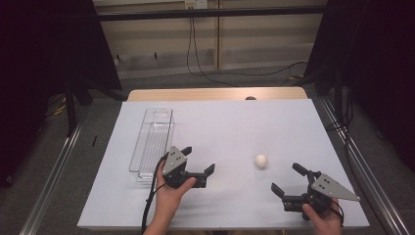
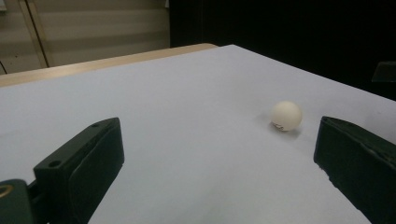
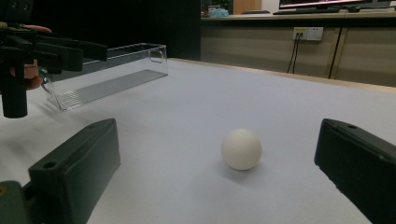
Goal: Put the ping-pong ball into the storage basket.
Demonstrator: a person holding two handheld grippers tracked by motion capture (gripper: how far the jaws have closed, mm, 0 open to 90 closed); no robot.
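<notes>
fingers wide on right gripper (image 1: 288, 178), white ball (image 1: 261, 160) just ahead between them; left gripper (image 1: 199, 161) also wide, ball farther off.

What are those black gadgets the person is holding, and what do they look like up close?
They are two handheld grippers. The left gripper and the right gripper are black, each with two blocky, flat-faced jaws. A grey three-cornered plate dotted with small holes sits on top of each. A black cable trails from the left one. The forearms are bare, without sleeves.
</notes>
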